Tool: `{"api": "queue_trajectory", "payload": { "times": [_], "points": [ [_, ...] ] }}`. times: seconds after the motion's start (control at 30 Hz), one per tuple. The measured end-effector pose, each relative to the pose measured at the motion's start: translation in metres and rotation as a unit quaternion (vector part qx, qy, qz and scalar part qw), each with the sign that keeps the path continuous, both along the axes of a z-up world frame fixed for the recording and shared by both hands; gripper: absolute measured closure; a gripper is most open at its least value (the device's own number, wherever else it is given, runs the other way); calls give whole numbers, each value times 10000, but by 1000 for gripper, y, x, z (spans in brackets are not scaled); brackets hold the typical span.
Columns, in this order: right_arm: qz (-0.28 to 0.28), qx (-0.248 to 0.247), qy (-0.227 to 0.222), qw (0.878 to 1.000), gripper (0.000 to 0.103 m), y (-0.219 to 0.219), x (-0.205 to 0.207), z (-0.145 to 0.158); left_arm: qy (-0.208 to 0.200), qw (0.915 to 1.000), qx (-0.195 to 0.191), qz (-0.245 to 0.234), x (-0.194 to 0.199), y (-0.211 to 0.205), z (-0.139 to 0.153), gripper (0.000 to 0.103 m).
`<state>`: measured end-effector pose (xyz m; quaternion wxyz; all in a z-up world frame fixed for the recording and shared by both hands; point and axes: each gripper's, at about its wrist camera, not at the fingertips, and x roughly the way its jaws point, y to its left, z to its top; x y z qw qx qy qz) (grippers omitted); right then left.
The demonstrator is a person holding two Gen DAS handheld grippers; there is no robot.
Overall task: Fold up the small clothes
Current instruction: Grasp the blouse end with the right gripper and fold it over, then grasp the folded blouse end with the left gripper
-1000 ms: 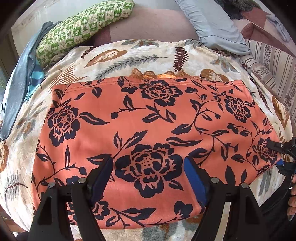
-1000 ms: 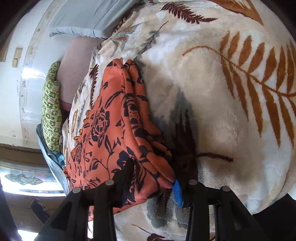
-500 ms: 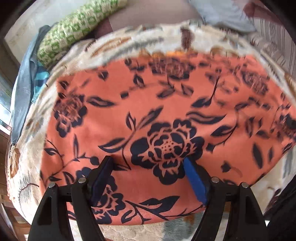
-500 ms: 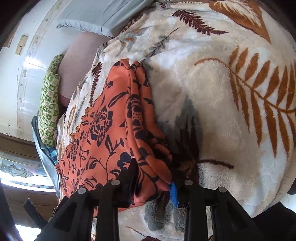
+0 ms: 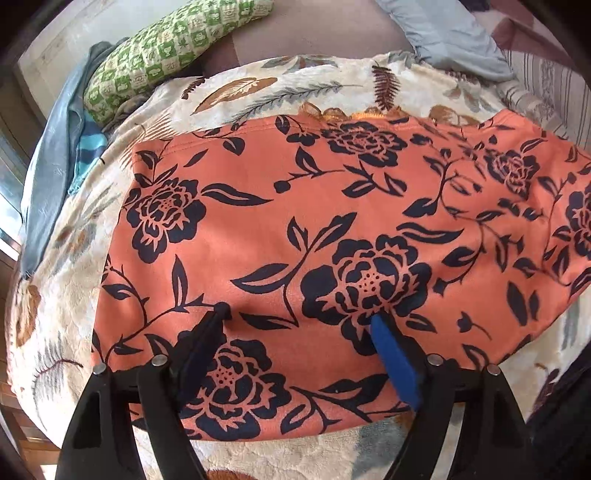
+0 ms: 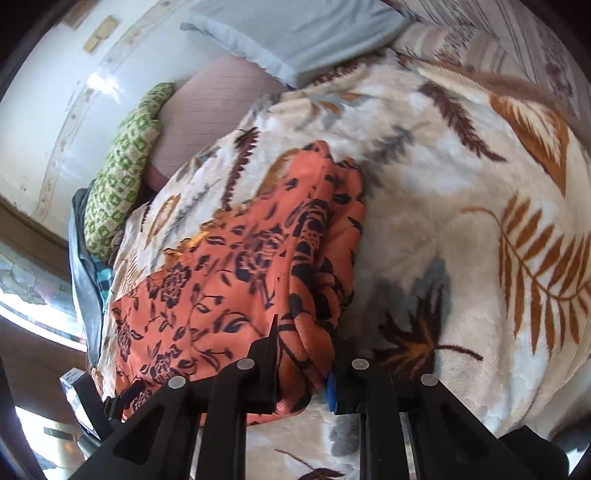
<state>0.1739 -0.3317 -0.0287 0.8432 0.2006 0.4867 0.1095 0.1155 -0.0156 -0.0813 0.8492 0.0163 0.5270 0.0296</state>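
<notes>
Both grippers met the orange floral garment (image 5: 332, 229): left gripper (image 5: 299, 325) spread flat above, right gripper (image 6: 303, 354) pinching its edge, best lifted evenly.

Under my left gripper (image 5: 299, 325), black with 1 blue pad, the garment (image 5: 332, 229) is orange-coral, printed all over with navy-black roses, leaves and thin stems. My right gripper (image 6: 303, 354) is black too, a sliver of blue pad showing. The blanket (image 6: 461, 221) below is cream, patterned with rust-brown ferns, dark brown feathers and grey-blue leaves. Up top, the pillow (image 5: 166, 51) is green-and-white checks with small motifs. Next to it, a plain mauve-brown cushion (image 5: 314, 33), then a pale blue pillow (image 6: 295, 33). Striped beige fabric (image 5: 554, 85) sits at the right edge.
</notes>
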Motion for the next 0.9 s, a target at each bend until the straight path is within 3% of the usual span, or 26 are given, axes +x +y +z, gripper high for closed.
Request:
{"api": "queue_trajectory", "payload": {
  "times": [0.13, 0.3, 0.47, 0.57, 0.63, 0.67, 0.7, 0.77, 0.8, 0.9],
  "points": [
    [681, -139, -600, 9958, 84, 67, -15, 46, -563, 9950, -612, 556, -27, 47, 39, 22],
    [1723, -99, -960, 9803, 84, 176, -36, 68, -1119, 9777, -840, 1568, -76, 126, 75, 22],
    [2696, -177, -751, 9599, 84, 283, -62, 30, -1281, 9602, -682, 2386, -116, 197, 82, 22],
    [3166, -439, -123, 9475, 79, 338, -69, -34, -1154, 9569, -590, 2598, -125, 216, 71, 22],
    [3309, -585, 146, 9417, 72, 352, -71, -71, -1030, 9576, -709, 2596, -130, 221, 67, 22],
    [3272, -363, 25, 9443, 67, 349, -74, -70, -1044, 9585, -724, 2553, -134, 220, 68, 22],
    [3336, -28, -15, 9427, 45, 343, -76, -65, -1094, 9591, -726, 2509, -135, 217, 69, 22],
    [3548, 444, 67, 9339, 27, 335, -76, -53, -1140, 9604, -866, 2391, -128, 211, 71, 22],
    [3576, 543, -13, 9323, 27, 329, -75, -45, -1175, 9608, -1009, 2299, -123, 208, 72, 22],
    [3138, 845, -174, 9455, 27, 293, -68, -30, -1199, 9610, -1477, 2009, -111, 194, 75, 22]
  ]
}}
